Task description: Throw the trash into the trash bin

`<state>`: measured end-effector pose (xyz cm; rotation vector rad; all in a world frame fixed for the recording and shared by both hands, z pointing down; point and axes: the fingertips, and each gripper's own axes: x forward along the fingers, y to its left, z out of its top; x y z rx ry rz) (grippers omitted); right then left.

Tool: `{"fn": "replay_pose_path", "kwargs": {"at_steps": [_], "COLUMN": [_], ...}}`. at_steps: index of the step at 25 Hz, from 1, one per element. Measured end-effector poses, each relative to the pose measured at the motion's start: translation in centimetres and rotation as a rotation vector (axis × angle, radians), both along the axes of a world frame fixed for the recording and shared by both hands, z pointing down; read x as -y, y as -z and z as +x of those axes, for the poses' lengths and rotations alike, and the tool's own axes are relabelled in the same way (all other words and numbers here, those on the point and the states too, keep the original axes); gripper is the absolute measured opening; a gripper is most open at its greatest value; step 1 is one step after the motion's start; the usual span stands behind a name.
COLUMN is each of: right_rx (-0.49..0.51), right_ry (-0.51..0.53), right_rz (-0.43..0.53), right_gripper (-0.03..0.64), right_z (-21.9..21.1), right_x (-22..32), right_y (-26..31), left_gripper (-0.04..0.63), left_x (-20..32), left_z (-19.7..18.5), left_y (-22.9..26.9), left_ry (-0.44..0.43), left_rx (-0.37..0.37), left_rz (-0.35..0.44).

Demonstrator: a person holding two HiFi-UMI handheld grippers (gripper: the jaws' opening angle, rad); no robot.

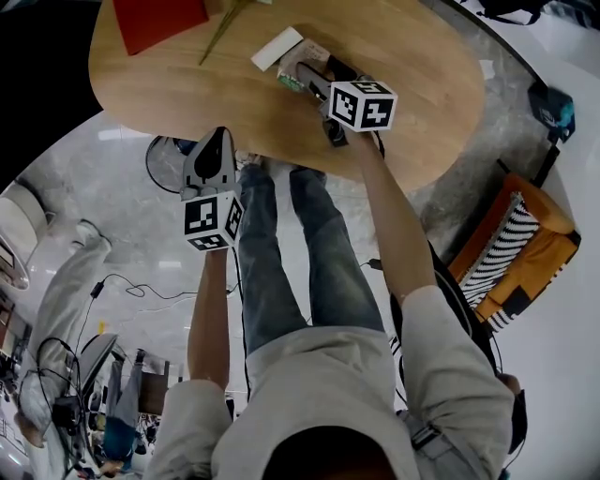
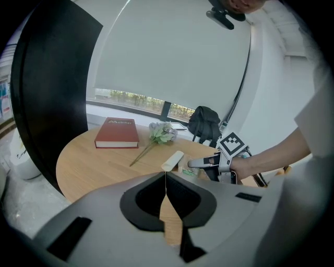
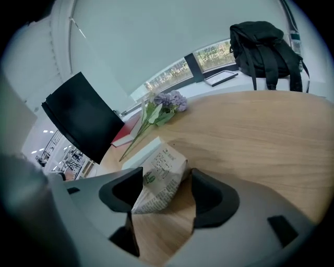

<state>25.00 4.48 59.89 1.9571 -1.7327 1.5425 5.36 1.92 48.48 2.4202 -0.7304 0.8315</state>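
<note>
wide oval worktop (image 1: 187, 94) ahead, with plenty of bare wood on its right half, open all the way to the rounded right edge. the near edge curves just past the left gripper (image 1: 214, 148), which hangs off the worktop over the pale floor (image 1: 141, 234), beside the person's jeans (image 1: 281, 253). loose cables (image 1: 131, 286) lie on the floor to the left, and an orange striped chair (image 1: 511, 253) sits well off to the right.

far left, a red book (image 1: 155, 21) is cut off by the top of the head view. a flower (image 3: 164, 107) lies next to it, stem toward the near side. a black backpack (image 3: 263, 47) is at the far side, on the worktop or behind it, i can't tell. a black panel (image 3: 83, 117) blocks the far left, and what it is stays unclear.

now the trash: a crumpled printed packet (image 3: 159, 180) lies on the worktop near the middle, just beside a flat white box (image 3: 141, 152) on its far side. in the head view the right gripper (image 3: 164, 190) covers most of it.

the right fingers (image 3: 209, 195) stand wide apart with the packet between them. one is at the packet's left edge, the other is clear of it with wood showing in the gap, so no squeeze. the left gripper's fingers (image 2: 141, 201) are closed together, just a thin seam, nothing in them.
</note>
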Motion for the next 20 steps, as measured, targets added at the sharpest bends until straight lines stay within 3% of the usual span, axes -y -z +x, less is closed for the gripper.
{"fn": "replay_pose_path", "kwargs": {"at_steps": [4, 6, 8, 20], "right_rx": [0.011, -0.007, -0.025, -0.025], "right_ry": [0.034, 0.024, 0.010, 0.041], "right_rz": [-0.004, 0.010, 0.030, 0.127], "right_gripper": [0.279, 0.179, 0.125, 0.067], "right_z": [-0.8, -1.2, -1.4, -2.8], "right_x": [0.6, 0.9, 1.3, 1.0], "right_y": [0.2, 0.8, 1.5, 4.6], "left_gripper": [0.020, 0.020, 0.020, 0.020], "left_x": [0.3, 0.7, 1.0, 1.1], "left_z": [0.3, -0.2, -0.6, -1.2], "left_y": [0.0, 0.1, 0.1, 0.3], "left_ry": [0.000, 0.000, 0.003, 0.019], "left_rx": [-0.002, -0.005, -0.005, -0.014], "left_rz": [0.003, 0.005, 0.006, 0.008]}}
